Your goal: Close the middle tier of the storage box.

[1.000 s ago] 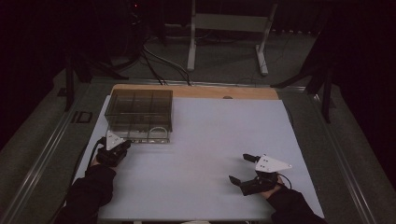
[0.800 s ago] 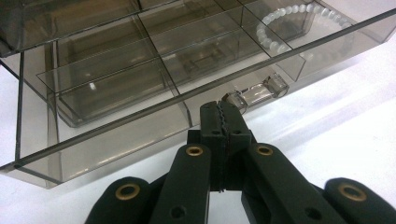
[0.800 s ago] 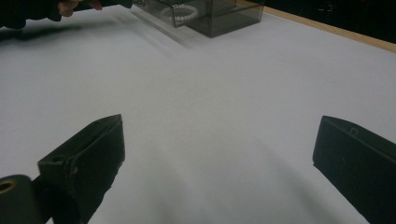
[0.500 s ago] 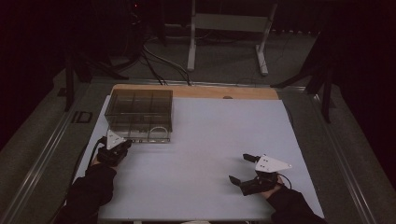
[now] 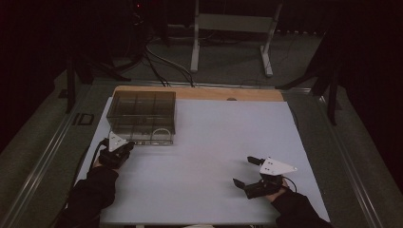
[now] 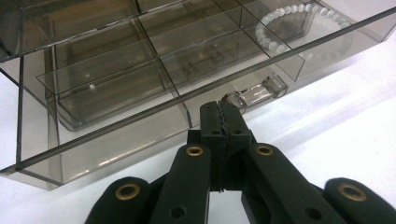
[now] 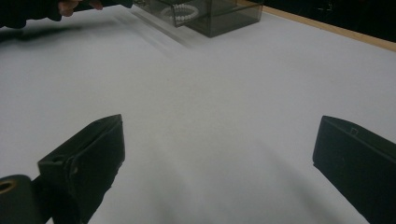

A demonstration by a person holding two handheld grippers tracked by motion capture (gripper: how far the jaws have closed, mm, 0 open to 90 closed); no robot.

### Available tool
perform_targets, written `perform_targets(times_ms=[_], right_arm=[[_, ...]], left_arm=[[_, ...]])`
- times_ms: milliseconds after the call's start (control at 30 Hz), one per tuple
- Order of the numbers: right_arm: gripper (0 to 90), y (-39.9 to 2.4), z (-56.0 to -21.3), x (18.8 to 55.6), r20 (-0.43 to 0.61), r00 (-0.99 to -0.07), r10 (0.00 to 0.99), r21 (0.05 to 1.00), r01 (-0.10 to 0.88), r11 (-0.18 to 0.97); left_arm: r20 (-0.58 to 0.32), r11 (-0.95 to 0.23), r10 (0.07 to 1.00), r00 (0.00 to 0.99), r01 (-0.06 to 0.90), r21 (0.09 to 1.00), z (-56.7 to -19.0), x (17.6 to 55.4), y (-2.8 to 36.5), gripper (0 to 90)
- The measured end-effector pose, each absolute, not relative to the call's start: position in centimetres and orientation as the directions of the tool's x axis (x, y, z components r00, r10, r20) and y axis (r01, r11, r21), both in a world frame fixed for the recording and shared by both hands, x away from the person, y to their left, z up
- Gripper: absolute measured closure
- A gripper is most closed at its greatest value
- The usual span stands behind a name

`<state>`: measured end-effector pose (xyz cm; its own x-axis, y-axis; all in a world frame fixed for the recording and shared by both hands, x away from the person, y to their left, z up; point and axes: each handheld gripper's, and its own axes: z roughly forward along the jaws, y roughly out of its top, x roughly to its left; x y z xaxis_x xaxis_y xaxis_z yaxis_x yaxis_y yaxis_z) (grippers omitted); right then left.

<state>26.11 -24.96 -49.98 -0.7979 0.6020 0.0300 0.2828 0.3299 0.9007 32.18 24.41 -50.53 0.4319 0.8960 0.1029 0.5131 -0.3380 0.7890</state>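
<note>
Nothing has shifted between the earlier high views and this one: both your hands sit where they were, and the smoky transparent plastic compartment box [image 5: 141,117] has not moved at the far left corner of the counter [image 5: 209,156]. That suggests you are paused at the latch, with the opening of the box not yet done.

Your left gripper [image 6: 223,110] has its jaws clenched together with nothing between them, the tips right at the small clear plastic clasp [image 6: 254,94] on the box's near wall (touching or just short of it, I cannot tell which). Your right gripper [image 5: 251,172] rests near the counter's near right corner, well apart from the box, its jaws released wide and empty.

By count: one box, divided into several compartments; one clasp; one string of white beads [image 6: 285,29], a bracelet by the look of it, lying in a compartment at the clasp end; two grippers. I judge the next move to be a nudge or pinch on that clasp, and the light box may slide if you push without steadying it.
</note>
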Motion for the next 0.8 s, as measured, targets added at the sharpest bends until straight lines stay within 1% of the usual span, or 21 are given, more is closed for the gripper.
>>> perform_targets(times_ms=[800], right_arm=[[2.2,-24.98,-49.98,26.09,0.028,-0.798,0.602,0.901,0.281,0.33]], left_arm=[[0.099,-0.331,0.899,0.427,0.513,0.792,-50.51,32.62,24.41,90.0]])
